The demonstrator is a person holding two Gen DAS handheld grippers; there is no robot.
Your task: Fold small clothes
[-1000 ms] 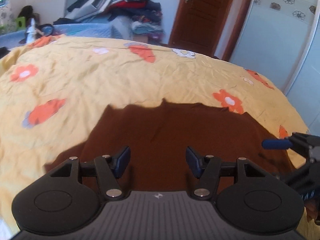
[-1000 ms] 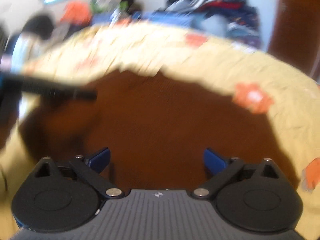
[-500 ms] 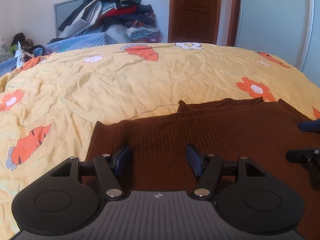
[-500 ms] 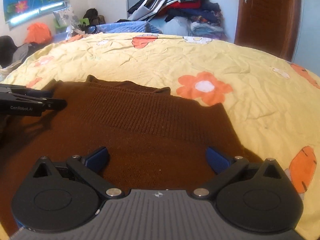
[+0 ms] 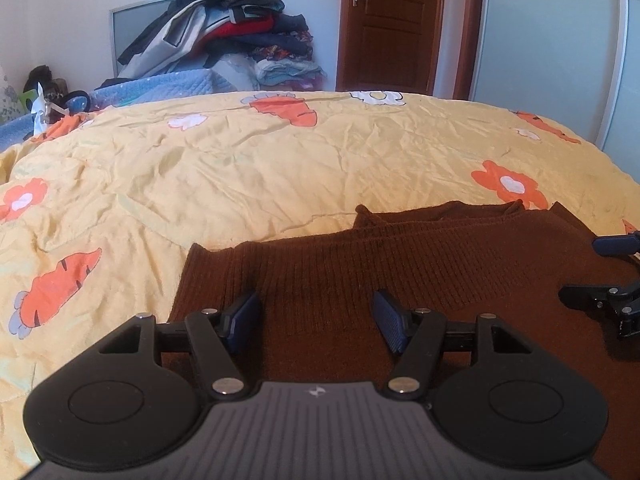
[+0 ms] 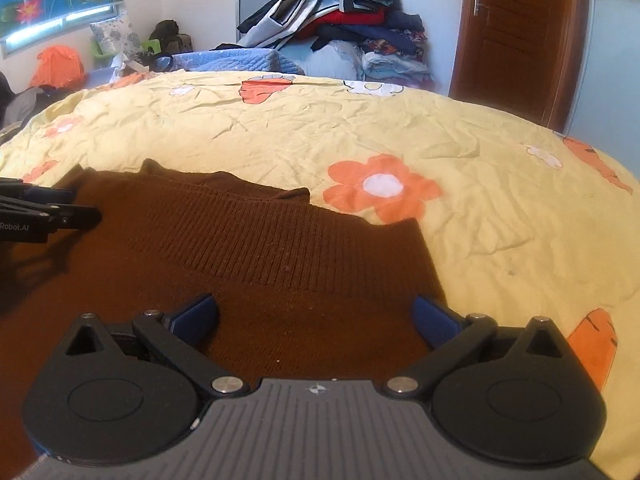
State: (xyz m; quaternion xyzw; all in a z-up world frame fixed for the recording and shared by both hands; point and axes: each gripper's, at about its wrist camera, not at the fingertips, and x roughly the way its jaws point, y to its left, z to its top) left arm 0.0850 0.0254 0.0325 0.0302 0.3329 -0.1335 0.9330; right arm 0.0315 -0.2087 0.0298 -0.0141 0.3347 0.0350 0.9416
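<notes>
Left wrist view: the brown knitted garment (image 5: 400, 280) is seen lying flat on the yellow flowered bed cover (image 5: 240, 168), with the left tool (image 5: 316, 316) held over its ribbed edge, fingers apart and nothing clamped. Right wrist view: the right tool (image 6: 316, 320) is likewise held spread wide above the same garment (image 6: 280, 264), gripping nothing, and the left tool (image 6: 48, 212) is visible at the left edge.

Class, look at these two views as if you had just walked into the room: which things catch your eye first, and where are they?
A dark brown knitted sweater lies flat on the near part of a bright yellow bedspread printed with orange flowers and carrots. Both claws, left claw and right claw, hang open just above it. Behind the bed, a tall pile of clothes leans against the far wall.
</notes>
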